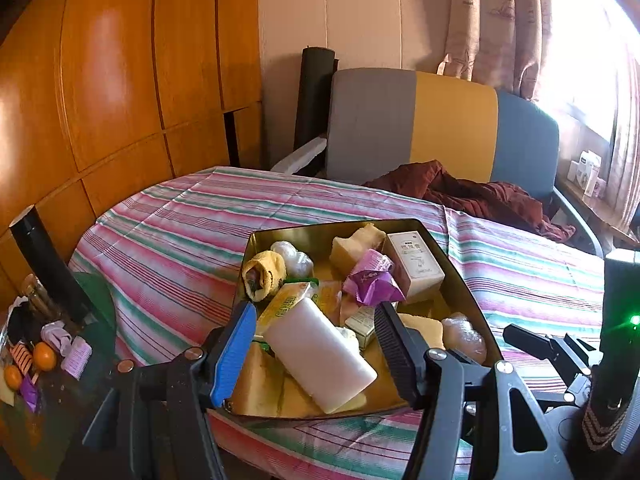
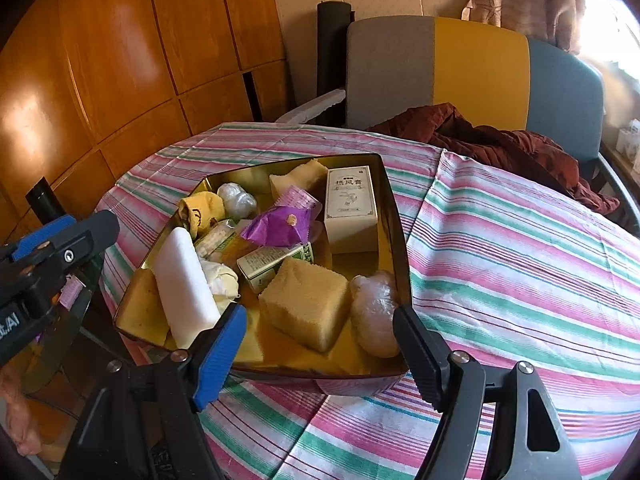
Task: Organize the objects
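Currently your left gripper and right gripper hang spread, grasping nothing. Just ahead: tin tray, nearly full — white block, sponge, box. Leftward: oranges remain unsorted.

Tin is packed: white block leans across the near-left, sponge and wrapped lump fill near-right, box stands at the back. Between my right jaws I see only a bare strip of tin floor. Striped cloth right of the tin is open. Chair blocks the far side.
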`<action>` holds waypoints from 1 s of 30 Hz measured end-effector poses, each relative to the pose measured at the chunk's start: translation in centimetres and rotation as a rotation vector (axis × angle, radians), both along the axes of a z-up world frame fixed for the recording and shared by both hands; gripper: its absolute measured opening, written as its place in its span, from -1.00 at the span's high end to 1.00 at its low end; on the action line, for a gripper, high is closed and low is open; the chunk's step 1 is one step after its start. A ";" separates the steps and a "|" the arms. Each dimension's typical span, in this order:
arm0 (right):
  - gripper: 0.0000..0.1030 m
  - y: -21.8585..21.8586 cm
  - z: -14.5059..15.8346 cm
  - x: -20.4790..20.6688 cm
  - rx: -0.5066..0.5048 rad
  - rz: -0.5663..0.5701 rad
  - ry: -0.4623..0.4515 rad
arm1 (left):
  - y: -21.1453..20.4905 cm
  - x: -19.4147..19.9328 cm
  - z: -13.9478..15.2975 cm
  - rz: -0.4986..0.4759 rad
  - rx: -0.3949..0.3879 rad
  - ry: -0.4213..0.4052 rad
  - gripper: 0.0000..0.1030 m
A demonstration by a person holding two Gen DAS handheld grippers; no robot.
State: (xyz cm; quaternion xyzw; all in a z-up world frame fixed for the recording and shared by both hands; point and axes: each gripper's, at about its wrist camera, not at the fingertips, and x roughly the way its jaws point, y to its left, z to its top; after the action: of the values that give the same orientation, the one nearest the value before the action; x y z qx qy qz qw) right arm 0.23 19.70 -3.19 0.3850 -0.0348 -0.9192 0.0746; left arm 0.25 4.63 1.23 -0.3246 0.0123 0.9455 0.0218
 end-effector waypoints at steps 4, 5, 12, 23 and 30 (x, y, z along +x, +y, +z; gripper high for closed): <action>-0.49 -0.3 0.2 -0.1 0.009 0.000 0.007 | -0.3 -0.1 -0.2 0.005 0.016 -0.009 -0.21; -0.49 -0.3 0.3 -0.2 0.012 0.001 0.008 | -0.3 0.0 -0.2 0.006 0.018 -0.013 -0.21; -0.50 -0.8 0.5 -0.5 0.023 0.010 0.011 | -0.4 0.0 -0.4 0.009 0.024 -0.025 -0.21; -0.50 -1.3 0.5 -0.6 0.028 0.020 0.013 | -0.7 -0.3 -0.6 0.011 0.031 -0.041 -0.21; -0.50 -1.4 0.5 -0.7 0.028 0.023 0.012 | -0.7 -0.4 -0.6 0.015 0.030 -0.045 -0.20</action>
State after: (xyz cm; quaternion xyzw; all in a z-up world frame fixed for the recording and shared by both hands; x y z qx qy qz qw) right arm -0.43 18.33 -2.70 0.3808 -0.0171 -0.9210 0.0801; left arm -0.11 3.88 0.59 -0.3455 -0.0049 0.9382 0.0197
